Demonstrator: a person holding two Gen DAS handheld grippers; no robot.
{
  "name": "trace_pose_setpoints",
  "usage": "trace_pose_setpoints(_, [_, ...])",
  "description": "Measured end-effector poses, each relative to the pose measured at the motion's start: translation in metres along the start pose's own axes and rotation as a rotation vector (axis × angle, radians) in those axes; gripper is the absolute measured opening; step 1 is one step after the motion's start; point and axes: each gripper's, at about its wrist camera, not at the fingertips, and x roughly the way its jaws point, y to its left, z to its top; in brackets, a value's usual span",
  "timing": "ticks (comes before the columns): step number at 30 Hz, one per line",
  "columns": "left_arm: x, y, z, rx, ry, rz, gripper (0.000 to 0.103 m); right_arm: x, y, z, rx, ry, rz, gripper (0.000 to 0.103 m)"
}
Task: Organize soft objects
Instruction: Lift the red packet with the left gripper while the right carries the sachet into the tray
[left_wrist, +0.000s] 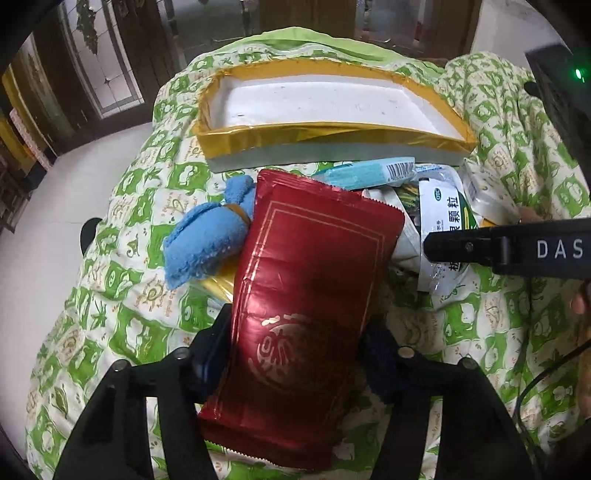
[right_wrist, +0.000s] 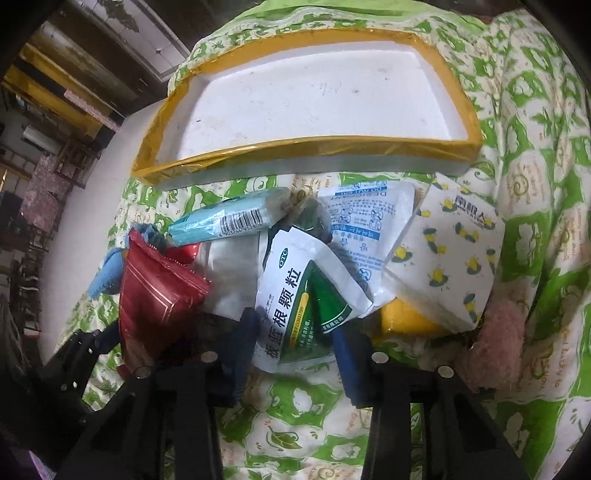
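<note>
The left claw (left_wrist: 295, 354) holds the red foil pouch (left_wrist: 306, 295) between its two pads, which press on the pouch's sides near its lower half. The right claw (right_wrist: 295, 332) has its jaws narrow around the white and green medicine sachet (right_wrist: 299, 295); the pads sit at both sides of the sachet's near end, but I cannot tell if they really press on it.

Just left of the red pouch lies a blue cloth bundle (left_wrist: 210, 236) tied with a band. Behind the sachet there is a pile of soft packs: a light blue pack with a barcode (right_wrist: 229, 221), a white pack with blue print (right_wrist: 362, 229), and at the right a tissue pack with yellow flowers (right_wrist: 447, 266). A pink fluffy thing (right_wrist: 498, 343) lies at the near right.

Farther away stands the white foam tray with a golden rim (right_wrist: 306, 151). Everything rests on a green and white quilt (right_wrist: 295, 424).
</note>
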Motion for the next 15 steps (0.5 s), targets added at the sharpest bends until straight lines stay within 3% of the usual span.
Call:
trace_pose_setpoints(5, [-0.014, 0.008, 0.000, -0.057, -0.026, -0.042, 0.057, -0.018, 0.000, -0.004, -0.024, -0.045, 0.013, 0.042])
trace_pose_setpoints(15, [-0.048, 0.012, 0.002, -0.071, -0.062, -0.057, 0.057, -0.051, -0.009, -0.009, -0.002, -0.083, 0.068, 0.041])
